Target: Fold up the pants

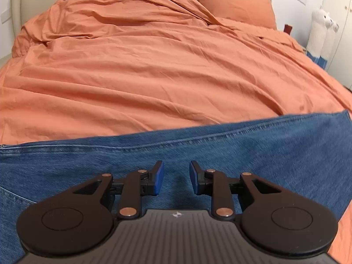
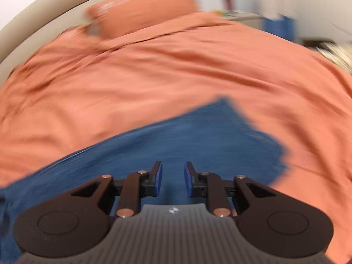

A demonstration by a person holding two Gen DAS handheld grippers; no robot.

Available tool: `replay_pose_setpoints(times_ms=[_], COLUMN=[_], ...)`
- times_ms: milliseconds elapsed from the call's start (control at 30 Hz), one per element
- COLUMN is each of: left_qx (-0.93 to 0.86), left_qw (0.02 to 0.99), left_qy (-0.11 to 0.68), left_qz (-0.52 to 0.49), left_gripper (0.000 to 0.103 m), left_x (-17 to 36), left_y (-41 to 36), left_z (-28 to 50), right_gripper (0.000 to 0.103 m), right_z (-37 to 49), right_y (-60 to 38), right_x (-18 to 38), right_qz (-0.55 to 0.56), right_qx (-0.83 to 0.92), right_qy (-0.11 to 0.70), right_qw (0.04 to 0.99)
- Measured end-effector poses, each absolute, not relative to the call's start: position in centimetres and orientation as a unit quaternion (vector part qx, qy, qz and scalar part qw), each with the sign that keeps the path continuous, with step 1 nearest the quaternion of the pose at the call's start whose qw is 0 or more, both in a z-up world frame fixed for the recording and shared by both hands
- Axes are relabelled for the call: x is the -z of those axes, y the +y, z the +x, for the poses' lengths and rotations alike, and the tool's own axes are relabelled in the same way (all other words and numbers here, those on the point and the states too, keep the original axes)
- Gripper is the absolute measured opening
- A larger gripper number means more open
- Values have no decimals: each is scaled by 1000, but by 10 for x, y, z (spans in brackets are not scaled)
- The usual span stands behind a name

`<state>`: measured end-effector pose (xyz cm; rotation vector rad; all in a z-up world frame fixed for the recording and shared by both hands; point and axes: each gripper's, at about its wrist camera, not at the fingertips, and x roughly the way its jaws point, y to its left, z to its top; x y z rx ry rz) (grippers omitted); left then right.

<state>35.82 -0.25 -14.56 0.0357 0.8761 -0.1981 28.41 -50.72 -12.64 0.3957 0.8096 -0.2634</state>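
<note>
Blue denim pants (image 1: 198, 145) lie flat across the near part of an orange bed cover (image 1: 143, 66). In the left wrist view my left gripper (image 1: 176, 171) is open and empty, just above the denim. In the right wrist view, which is motion-blurred, the pants (image 2: 198, 136) end in a squared corner ahead. My right gripper (image 2: 173, 172) is open and empty above the denim.
An orange pillow (image 1: 231, 2) lies at the head of the bed by a beige headboard (image 1: 16, 2). A white plush toy (image 1: 321, 33) stands beside the bed at the right. A nightstand (image 2: 242, 16) shows blurred at the back right.
</note>
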Motion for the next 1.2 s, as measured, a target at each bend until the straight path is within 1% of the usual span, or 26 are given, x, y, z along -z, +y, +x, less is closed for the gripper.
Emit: replay_pose_setpoints(times_ms=[200,400,433,467,500,600,700,800,900,933,967,1000,1033,1133,1200], left_qx=[84,51,46,42,38,34,27,16,11,19,31,45,60,106,135], left_qw=[900,897,898,898,898,897,895,894,902,905,906,905,904,902,898], left_qy=[427,437,437,437,437,439,441,444,427,422,421,421,421,415,415], left_qz=[29,30,27,26,27,43,54,60,57,50,43,40,40,50,58], left_gripper=[32,32,32,32,32,32,32,32,32,32,32,32,32,32,32], left_x=[157,174,175,175,176,176,177,175,164,159,154,150,147,142,143], left_y=[-21,-26,-27,-27,-28,-33,-37,-42,-44,-43,-43,-45,-49,-66,-82], left_z=[359,369,370,371,372,376,378,379,373,371,370,367,364,356,354], right_gripper=[22,21,18,6,0,0,0,0,0,3,11,25,29,31,31], right_z=[239,243,246,247,248,241,235,241,241,239,236,233,230,219,215], right_y=[-612,-629,-629,-629,-629,-627,-623,-627,-627,-627,-627,-627,-626,-623,-622], right_x=[153,177,181,183,183,170,156,178,188,186,183,179,175,170,176], right_qz=[356,428,432,434,433,422,382,382,389,392,396,397,397,408,433], right_qx=[179,160,155,155,153,139,132,150,153,150,145,141,135,118,116], right_qy=[360,333,334,337,339,318,307,335,335,333,331,334,335,342,349], right_qw=[843,825,823,821,821,838,862,848,844,844,844,843,844,838,823])
